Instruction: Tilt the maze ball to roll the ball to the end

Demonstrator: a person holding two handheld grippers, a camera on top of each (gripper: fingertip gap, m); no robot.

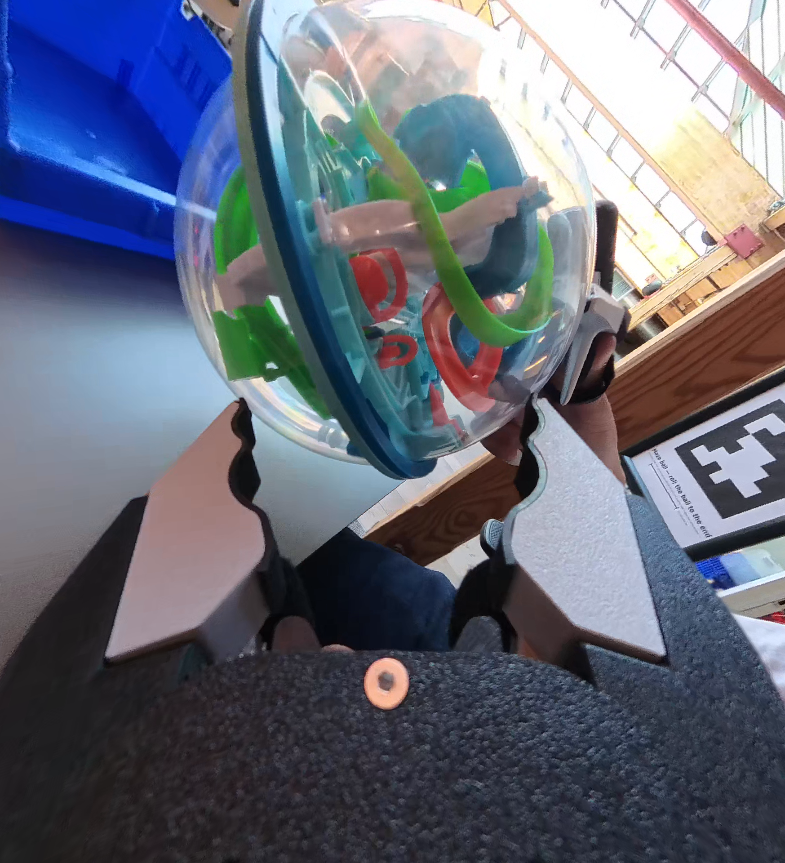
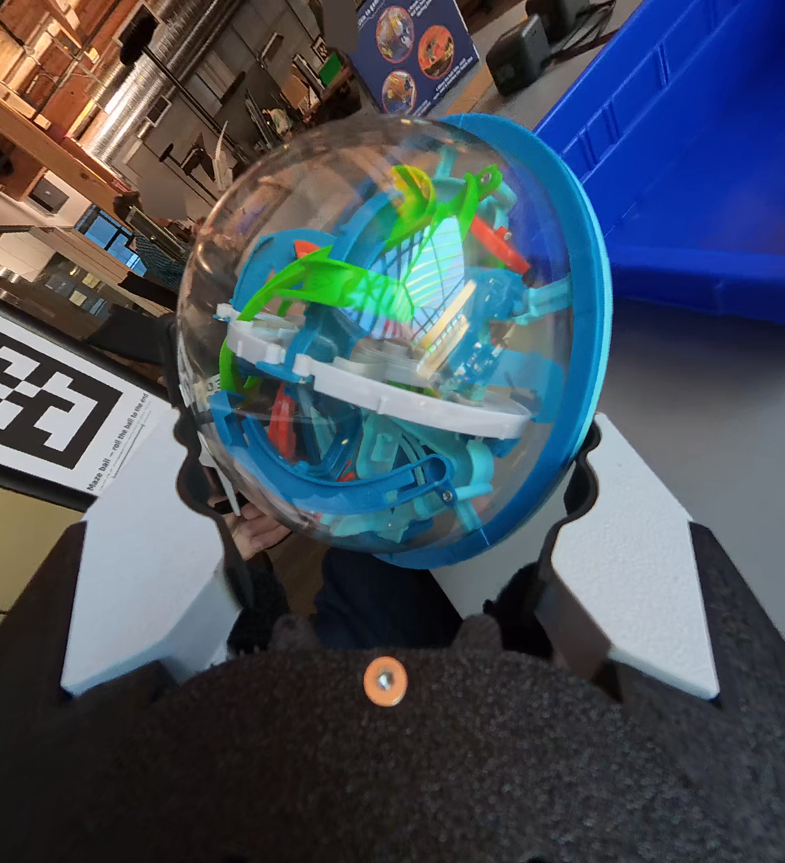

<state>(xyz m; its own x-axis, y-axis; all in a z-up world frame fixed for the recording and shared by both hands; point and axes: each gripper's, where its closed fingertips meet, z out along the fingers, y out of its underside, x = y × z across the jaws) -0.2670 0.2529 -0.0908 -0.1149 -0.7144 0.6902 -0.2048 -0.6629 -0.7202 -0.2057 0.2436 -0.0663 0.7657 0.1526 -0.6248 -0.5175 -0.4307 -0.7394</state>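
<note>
Grey table point(image 2: 708, 397) beside maze ball point(image 2: 381, 336)

Clear maze ball point(image 2: 381, 327) with a blue rim, holding green, red, white and turquoise tracks. Blue bin point(image 2: 708, 163) behind it. Black-and-white checked marker card point(image 1: 731, 467) on a wooden ledge point(image 1: 708, 317).

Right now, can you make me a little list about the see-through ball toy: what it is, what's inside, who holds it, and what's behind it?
Toy: clear maze ball with a blue ring around its middle
Inside: green, blue, red and white tracks
Held by: left gripper and right gripper, one on each side, fingers against the shell
Tilt: ring slanted, not level
Little ball: cannot spot it
Behind: blue bin, grey table
</note>
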